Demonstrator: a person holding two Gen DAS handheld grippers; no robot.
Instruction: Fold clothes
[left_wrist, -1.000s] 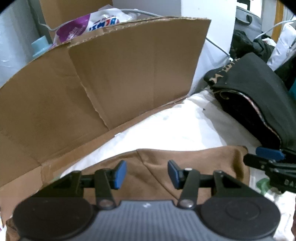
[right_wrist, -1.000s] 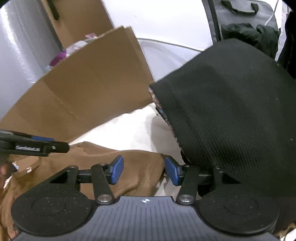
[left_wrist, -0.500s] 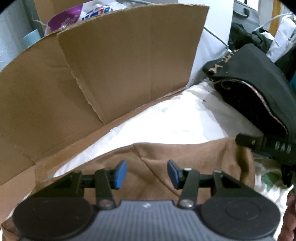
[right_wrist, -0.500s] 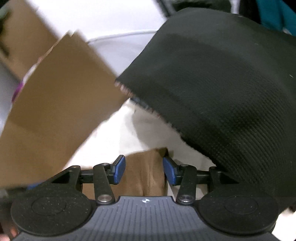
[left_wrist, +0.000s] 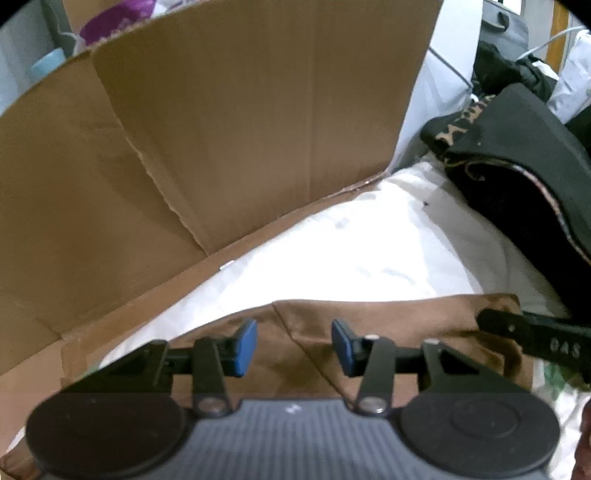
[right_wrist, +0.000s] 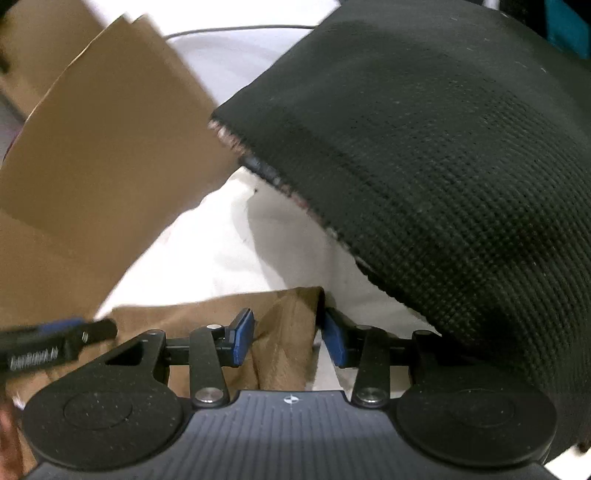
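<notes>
- My surface was a white sheet.
- On it lay a brown garment, black clothes and cardboard.

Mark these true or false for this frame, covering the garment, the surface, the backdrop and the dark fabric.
1. The brown garment lies on a white sheet. True.
2. A cardboard panel stands behind the sheet. True.
3. The black textured fabric is spread flat under the brown garment. False: it sits beside it, overhanging the sheet.
4. The right gripper points at bare sheet only. False: the garment's corner fold lies between its closing jaws.
</notes>
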